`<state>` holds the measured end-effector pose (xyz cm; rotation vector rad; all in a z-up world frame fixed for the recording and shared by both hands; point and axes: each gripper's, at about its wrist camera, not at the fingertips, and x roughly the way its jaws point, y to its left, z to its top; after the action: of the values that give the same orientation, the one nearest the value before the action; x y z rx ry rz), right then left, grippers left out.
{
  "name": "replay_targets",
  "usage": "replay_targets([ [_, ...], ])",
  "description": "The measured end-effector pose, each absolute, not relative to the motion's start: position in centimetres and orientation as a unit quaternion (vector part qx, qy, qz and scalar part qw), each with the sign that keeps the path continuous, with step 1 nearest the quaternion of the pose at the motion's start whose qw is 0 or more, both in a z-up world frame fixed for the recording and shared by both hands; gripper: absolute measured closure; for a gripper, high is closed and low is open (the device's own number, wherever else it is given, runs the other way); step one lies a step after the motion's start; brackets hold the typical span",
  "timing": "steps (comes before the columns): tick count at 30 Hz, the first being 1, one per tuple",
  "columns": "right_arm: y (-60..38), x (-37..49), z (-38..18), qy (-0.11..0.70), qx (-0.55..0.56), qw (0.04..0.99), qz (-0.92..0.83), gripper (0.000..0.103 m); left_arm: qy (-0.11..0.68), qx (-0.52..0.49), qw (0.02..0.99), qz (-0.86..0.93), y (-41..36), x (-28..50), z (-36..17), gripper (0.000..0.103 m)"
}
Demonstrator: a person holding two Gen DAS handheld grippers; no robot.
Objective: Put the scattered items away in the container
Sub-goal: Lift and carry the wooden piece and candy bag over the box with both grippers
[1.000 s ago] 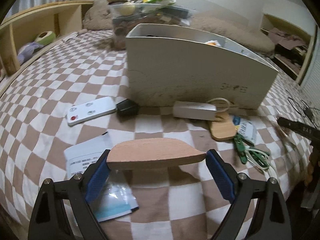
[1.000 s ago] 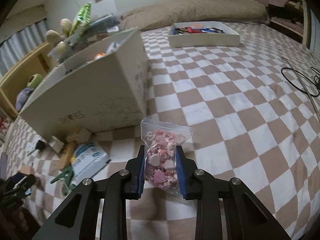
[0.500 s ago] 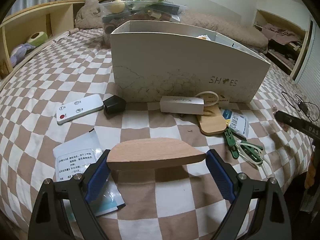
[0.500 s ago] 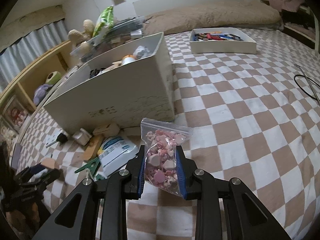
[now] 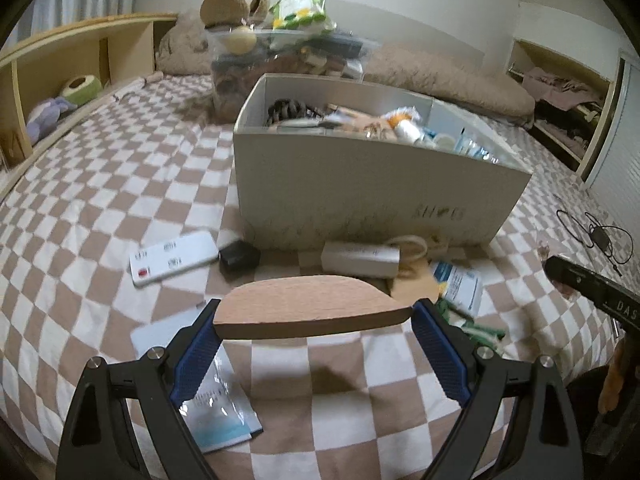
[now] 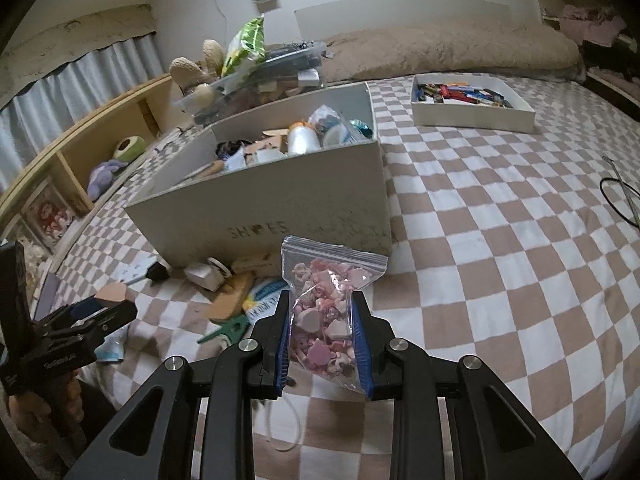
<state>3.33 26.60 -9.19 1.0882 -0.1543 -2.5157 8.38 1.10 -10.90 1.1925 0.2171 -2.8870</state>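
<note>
Shoebox, white cardboard, part-filled [image 6: 280, 196] on checked bedspread [image 6: 500, 248] | left gripper [image 5: 314, 322] clamps flat wooden half-oval piece [image 5: 312, 312] by its ends, before box front | right gripper [image 6: 322, 334] pinches clear zip bag of pink charms [image 6: 326, 300] mid-body so it hangs upright, near box corner | both lifted, probably to clear the rim.

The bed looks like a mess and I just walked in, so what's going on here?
A person is tidying loose items into the white box with two handheld grippers. The left gripper is shut on a wooden piece, and the right gripper is shut on a bag of pink beads; both are held in front of the box, not yet over it. A remote, a charger and clips lie on the bedspread beside it.
</note>
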Motion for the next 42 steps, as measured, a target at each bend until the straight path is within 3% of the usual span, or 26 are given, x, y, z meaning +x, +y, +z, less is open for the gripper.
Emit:
replay_targets([
  [13,24.5,2.0,-0.9,-0.057,0.328,0.244,-0.911,0.075,0.075,0.312,-0.005,-0.947,1.1,5.4,-3.5,0.010],
  [25,22.4,-2.9,2.8,-0.073,0.305,0.266,-0.911,0.075,0.081,0.282,-0.007,-0.956,0.3,1.0,0.1,0.010],
  [42,20.7,-11.1,0.3,-0.085,0.337,0.248,-0.904,0.075,0.088,0.283,-0.027,-0.955,0.7,-6.4,0.7,0.010],
])
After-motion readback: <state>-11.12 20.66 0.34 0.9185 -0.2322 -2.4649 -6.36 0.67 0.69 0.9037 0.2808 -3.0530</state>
